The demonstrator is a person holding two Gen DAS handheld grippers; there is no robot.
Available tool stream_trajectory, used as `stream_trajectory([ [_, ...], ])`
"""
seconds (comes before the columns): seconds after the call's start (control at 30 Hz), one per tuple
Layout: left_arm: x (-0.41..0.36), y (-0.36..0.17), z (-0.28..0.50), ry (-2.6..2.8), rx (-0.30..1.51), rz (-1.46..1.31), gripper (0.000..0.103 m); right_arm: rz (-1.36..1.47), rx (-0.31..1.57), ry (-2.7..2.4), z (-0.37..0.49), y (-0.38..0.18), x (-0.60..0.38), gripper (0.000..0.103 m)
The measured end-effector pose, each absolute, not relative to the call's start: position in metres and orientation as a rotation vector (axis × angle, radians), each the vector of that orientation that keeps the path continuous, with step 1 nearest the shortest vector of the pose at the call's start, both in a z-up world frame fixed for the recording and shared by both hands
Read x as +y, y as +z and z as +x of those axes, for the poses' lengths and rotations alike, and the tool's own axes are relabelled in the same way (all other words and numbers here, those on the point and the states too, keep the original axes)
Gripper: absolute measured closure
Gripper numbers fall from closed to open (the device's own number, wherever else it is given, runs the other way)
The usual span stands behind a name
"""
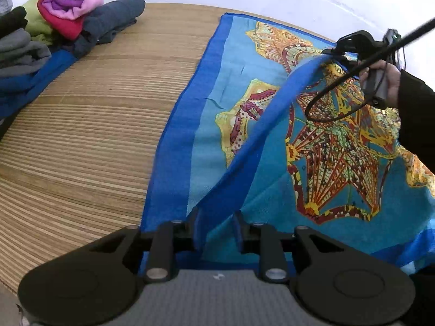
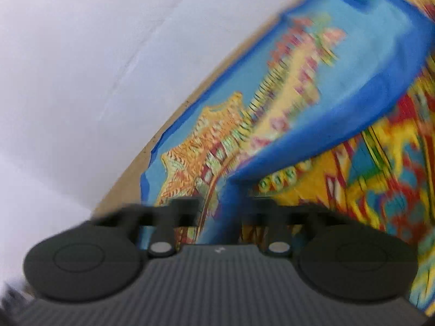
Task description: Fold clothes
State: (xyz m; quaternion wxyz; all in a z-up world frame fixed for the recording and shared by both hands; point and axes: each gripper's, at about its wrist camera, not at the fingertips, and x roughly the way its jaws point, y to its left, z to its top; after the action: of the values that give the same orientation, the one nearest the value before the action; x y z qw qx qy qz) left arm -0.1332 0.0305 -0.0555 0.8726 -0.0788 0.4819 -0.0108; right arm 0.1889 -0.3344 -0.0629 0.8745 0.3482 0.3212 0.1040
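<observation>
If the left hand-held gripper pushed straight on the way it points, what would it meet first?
Probably the scarf itself: the left hand-held gripper already has its raised blue border between the fingers, with the flat patterned part beyond, though depth is uncertain.

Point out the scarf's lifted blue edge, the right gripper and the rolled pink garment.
Scarf's lifted blue edge (image 1: 267,125): left wrist view, mid-span.
Right gripper (image 1: 333,53): left wrist view, fingertips.
Rolled pink garment (image 1: 69,6): left wrist view, open end.

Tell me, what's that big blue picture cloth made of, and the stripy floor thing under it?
The scarf looks like thin woven fabric, maybe silk or cotton: it drapes softly, creases, and carries a printed pattern with a faint sheen. The mat beneath looks like bamboo or reed, matte tan, with fine parallel slats. Neither is certain from looks alone.
</observation>
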Motion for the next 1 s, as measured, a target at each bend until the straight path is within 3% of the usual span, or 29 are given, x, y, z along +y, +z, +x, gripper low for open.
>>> stream_trajectory([
  [0.33,0.038,-0.055,-0.133,-0.019,1.014,-0.235,0.077,0.261,0.549,0.550,0.262,0.021,-0.186,0.099],
  [0.53,0.044,-0.055,-0.135,0.002,1.017,-0.284,0.080,0.063,0.581,0.606,0.278,-0.007,-0.092,0.099],
  [0.8,0.057,-0.050,-0.138,0.031,1.049,-0.359,0.081,0.052,0.773,0.584,0.307,-0.058,-0.064,0.096],
  [0.83,0.058,-0.048,-0.137,0.038,1.055,-0.359,0.081,0.045,0.768,0.580,0.305,-0.057,-0.066,0.088],
  [1.0,0.074,-0.026,-0.128,0.079,1.003,-0.280,0.080,0.162,0.793,0.601,0.283,-0.021,-0.094,0.069],
])
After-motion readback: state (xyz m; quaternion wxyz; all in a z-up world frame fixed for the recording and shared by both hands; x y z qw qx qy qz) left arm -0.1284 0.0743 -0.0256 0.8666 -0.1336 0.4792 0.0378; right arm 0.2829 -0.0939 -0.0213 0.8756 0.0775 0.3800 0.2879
